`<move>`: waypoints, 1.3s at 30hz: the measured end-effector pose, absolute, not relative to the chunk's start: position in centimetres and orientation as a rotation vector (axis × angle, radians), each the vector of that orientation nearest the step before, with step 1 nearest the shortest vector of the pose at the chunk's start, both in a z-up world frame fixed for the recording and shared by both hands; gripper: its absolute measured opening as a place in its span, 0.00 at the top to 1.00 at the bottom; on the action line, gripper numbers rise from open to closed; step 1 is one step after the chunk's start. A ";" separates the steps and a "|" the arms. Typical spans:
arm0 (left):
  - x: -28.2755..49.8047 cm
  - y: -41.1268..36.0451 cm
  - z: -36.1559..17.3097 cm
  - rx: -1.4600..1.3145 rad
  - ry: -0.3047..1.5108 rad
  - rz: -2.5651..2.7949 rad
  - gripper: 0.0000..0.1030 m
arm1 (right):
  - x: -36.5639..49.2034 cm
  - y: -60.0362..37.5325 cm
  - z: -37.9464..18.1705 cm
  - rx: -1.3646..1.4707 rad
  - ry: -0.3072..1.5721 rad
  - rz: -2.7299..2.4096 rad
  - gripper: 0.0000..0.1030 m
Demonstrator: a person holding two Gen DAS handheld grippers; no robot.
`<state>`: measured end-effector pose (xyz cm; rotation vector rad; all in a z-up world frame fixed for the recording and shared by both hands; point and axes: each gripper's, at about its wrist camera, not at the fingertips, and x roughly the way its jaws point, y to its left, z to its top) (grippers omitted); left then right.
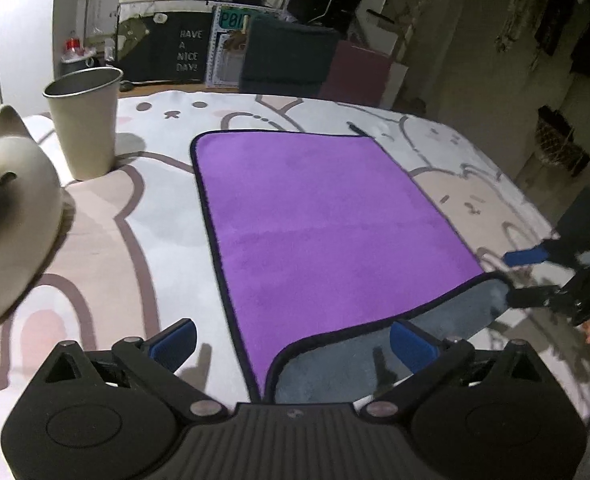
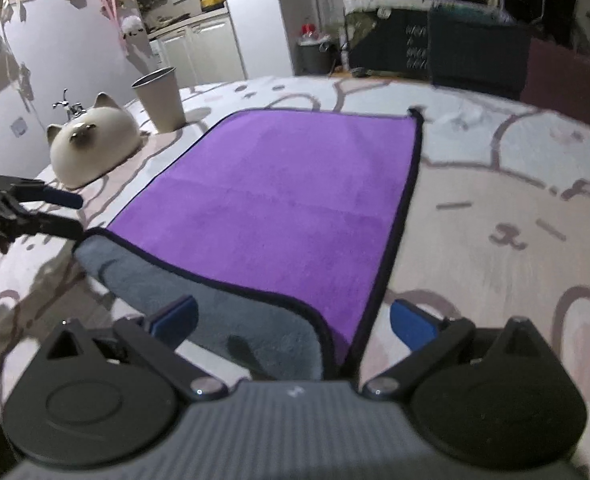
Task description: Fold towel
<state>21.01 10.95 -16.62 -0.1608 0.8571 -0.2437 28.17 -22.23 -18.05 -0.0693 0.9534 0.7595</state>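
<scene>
A purple towel (image 1: 319, 216) with a dark hem lies flat on the cartoon-print table cover (image 1: 155, 264). Its near edge is turned over and shows the grey underside (image 1: 335, 364). My left gripper (image 1: 293, 340) is open, its fingers on either side of the towel's near left corner. My right gripper (image 2: 293, 320) is open around the near right corner, over the grey flap (image 2: 223, 320) and the purple face (image 2: 279, 196). The right gripper also shows in the left wrist view (image 1: 523, 276), open at the towel's right corner. The left gripper shows in the right wrist view (image 2: 71, 216), open.
A beige cup (image 1: 85, 124) and a white cat-shaped ceramic figure (image 1: 7, 208) stand on the table left of the towel. They also show in the right wrist view, the cup (image 2: 161, 98) behind the cat figure (image 2: 93, 140). Chairs and shelves stand beyond the far edge.
</scene>
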 end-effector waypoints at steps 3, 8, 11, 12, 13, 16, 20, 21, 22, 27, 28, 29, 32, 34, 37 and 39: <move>21.3 11.0 -16.6 -0.170 0.868 -0.284 0.16 | 28.7 -22.3 -18.1 -0.060 0.983 0.757 0.00; 21.5 10.7 -17.5 -0.166 0.922 -0.317 0.31 | 29.4 -22.4 -17.8 -0.011 1.041 0.758 0.25; 21.4 10.5 -18.1 -0.148 0.954 -0.328 0.41 | 29.2 -21.9 -17.8 -0.047 1.051 0.774 0.37; 21.4 10.4 -18.2 -0.143 0.962 -0.330 0.43 | 29.1 -21.7 -17.9 -0.059 1.060 0.786 0.39; 21.4 10.4 -18.4 -0.139 0.969 -0.332 0.47 | 29.0 -21.6 -18.0 -0.069 1.071 0.791 0.41; 21.4 10.3 -18.6 -0.126 0.983 -0.333 0.53 | 28.8 -21.5 -18.3 -0.103 1.097 0.778 0.49; 21.5 10.2 -18.5 -0.112 0.988 -0.329 0.63 | 29.0 -22.0 -18.4 -0.110 1.112 0.754 0.63; 21.5 10.2 -18.5 -0.106 0.989 -0.326 0.68 | 28.9 -22.1 -18.4 -0.108 1.114 0.753 0.63; 21.5 10.2 -18.5 -0.102 0.991 -0.322 0.74 | 28.9 -22.1 -18.4 -0.108 1.117 0.754 0.64; 21.5 9.7 -18.6 -0.071 1.011 -0.325 0.91 | 28.7 -22.0 -18.3 -0.126 1.126 0.770 0.75; 21.5 9.6 -18.6 -0.064 1.014 -0.326 0.93 | 28.7 -21.8 -18.3 -0.132 1.125 0.770 0.79; 21.4 9.5 -18.5 -0.055 1.015 -0.326 0.94 | 28.7 -21.8 -18.3 -0.138 1.122 0.768 0.82; 21.4 9.3 -18.4 -0.038 1.011 -0.315 0.95 | 28.6 -21.6 -18.2 -0.145 1.122 0.765 0.89; 21.4 9.3 -18.4 -0.036 1.009 -0.305 0.95 | 28.6 -21.6 -18.1 -0.148 1.119 0.764 0.90; 21.5 9.3 -18.2 -0.037 1.003 -0.293 0.95 | 28.6 -21.6 -18.0 -0.154 1.114 0.763 0.92; 21.5 9.4 -18.2 -0.038 1.003 -0.286 0.95 | 28.5 -21.6 -17.9 -0.154 1.112 0.764 0.93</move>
